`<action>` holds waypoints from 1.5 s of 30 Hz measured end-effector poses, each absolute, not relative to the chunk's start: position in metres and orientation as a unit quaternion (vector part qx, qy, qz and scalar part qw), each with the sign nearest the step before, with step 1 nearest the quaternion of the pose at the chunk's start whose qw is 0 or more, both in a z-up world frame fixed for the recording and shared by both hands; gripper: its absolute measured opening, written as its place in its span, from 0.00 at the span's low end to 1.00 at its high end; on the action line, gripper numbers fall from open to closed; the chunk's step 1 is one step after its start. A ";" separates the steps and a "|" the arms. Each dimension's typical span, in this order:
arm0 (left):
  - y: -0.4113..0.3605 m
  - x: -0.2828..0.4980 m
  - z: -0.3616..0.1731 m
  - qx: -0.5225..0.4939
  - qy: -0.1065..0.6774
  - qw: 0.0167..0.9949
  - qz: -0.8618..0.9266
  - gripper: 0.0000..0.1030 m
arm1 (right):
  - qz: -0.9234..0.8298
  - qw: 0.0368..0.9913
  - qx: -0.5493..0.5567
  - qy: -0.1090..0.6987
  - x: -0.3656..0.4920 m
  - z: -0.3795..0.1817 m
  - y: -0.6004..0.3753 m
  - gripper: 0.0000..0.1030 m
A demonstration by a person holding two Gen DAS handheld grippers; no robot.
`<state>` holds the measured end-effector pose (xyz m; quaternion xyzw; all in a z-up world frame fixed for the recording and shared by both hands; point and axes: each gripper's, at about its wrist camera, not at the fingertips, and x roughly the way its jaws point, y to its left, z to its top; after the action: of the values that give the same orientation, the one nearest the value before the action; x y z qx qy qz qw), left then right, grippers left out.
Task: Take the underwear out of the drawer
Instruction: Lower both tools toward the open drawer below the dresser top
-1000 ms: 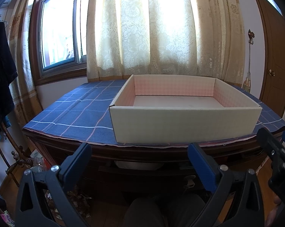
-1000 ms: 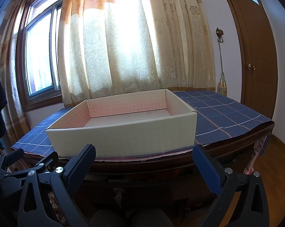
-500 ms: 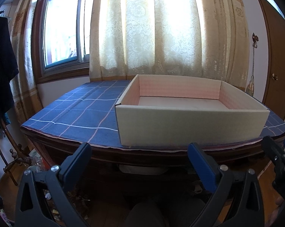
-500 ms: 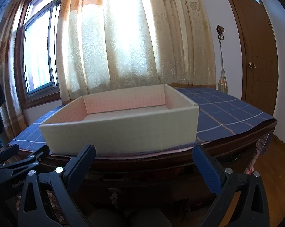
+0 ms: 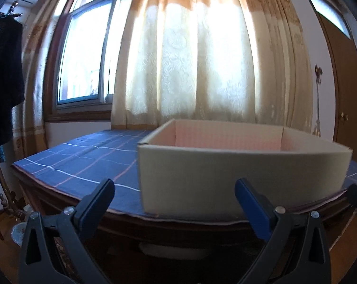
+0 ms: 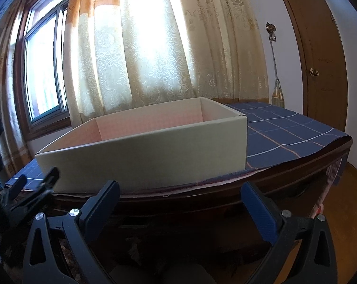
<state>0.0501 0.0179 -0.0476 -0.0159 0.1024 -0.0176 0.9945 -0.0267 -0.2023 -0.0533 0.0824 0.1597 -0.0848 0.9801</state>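
Two grippers are held low in front of the table edge, both pointing forward and a little upward at the cardboard box (image 5: 242, 172). The left gripper (image 5: 173, 193) has its blue-padded fingers (image 5: 252, 201) wide apart and holds nothing; the right gripper (image 6: 179, 195) is the same, spread wide and empty. In the right wrist view the left gripper is seen at about 8 o'clock, just beside the near left corner of the box. The box is open on top, its long axis runs left to right along the front edge of the table (image 6: 285, 177), and its near wall stands almost at this edge. The blue checked tablecloth (image 5: 83, 158) is free at 9 o'clock from the box in the left view, and at 3 o'clock in the right view. Underwear and a drawer I cannot find in either view; the inside bottom of the box is hidden by its near wall. Behind the box hangs a bright curtain (image 6: 143, 47), and a brown door (image 6: 320, 59) stands at 2 o'clock.
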 end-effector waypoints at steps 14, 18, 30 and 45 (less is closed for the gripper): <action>0.011 0.047 -0.088 -0.011 -0.001 1.000 0.014 1.00 | -0.061 0.988 0.067 0.125 -0.012 -0.064 -0.210 1.00; 0.020 0.047 -0.099 0.019 -0.030 0.999 0.037 1.00 | -0.061 0.989 0.069 0.120 -0.010 -0.066 -0.213 1.00; 0.013 0.062 -0.113 0.030 -0.024 0.999 -0.018 1.00 | -0.062 0.989 0.047 0.126 0.000 -0.070 -0.198 1.00; 0.013 0.078 -0.108 0.017 -0.003 0.998 -0.053 1.00 | -0.069 0.987 0.043 0.139 0.006 -0.074 -0.192 1.00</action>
<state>0.0784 0.0129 -0.1082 0.0175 -0.0029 -0.0528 0.9984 0.0059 -0.1915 -0.0741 0.0428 0.1394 -0.0688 0.9869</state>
